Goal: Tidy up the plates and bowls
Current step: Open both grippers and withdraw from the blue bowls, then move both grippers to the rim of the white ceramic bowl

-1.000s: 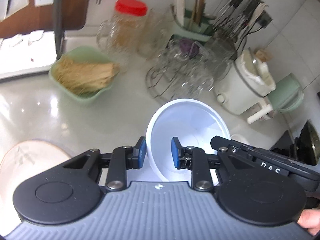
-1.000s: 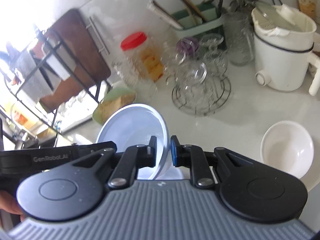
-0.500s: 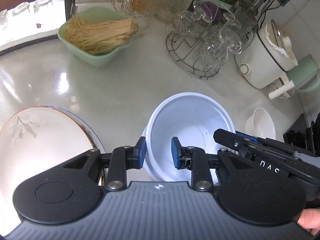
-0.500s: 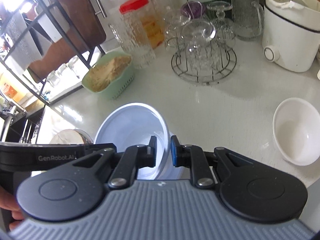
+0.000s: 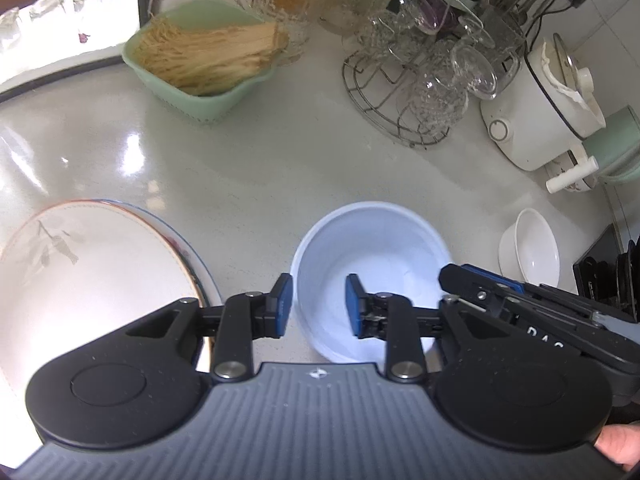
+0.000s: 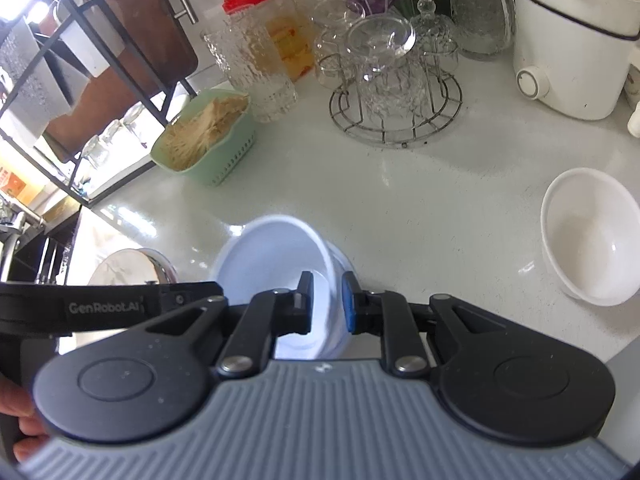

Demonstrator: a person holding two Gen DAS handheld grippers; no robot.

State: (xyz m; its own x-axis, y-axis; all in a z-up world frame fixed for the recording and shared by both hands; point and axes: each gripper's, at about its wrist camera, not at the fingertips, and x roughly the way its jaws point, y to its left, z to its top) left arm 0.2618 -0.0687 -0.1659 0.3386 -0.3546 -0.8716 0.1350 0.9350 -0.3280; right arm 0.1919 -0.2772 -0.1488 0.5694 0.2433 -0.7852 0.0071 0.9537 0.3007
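Observation:
A pale blue-white bowl point(image 5: 380, 248) sits low over the white counter point(image 5: 280, 168), just ahead of both grippers. My left gripper point(image 5: 318, 306) straddles the bowl's near-left rim, one pad outside and one inside. Its jaws are opening and the inner pad stands clear of the wall. My right gripper point(image 6: 327, 304) is shut on the bowl's point(image 6: 272, 248) right rim, with the wall pinched between its pads. A large plate with a bird design point(image 5: 80, 280) lies to the left. A small white bowl point(image 6: 588, 240) stands on the counter to the right.
At the back stand a green basket of dry noodles point(image 5: 200, 60), a wire rack of glasses point(image 5: 420, 80) and a white cooker point(image 5: 540, 120). A red-lidded jar point(image 6: 256, 28) and a dark metal shelf point(image 6: 100, 80) are at the back left.
Both grippers came down with the bowl towards the counter and tipped further downward. The left jaws have widened off the rim. The right jaws still clamp it.

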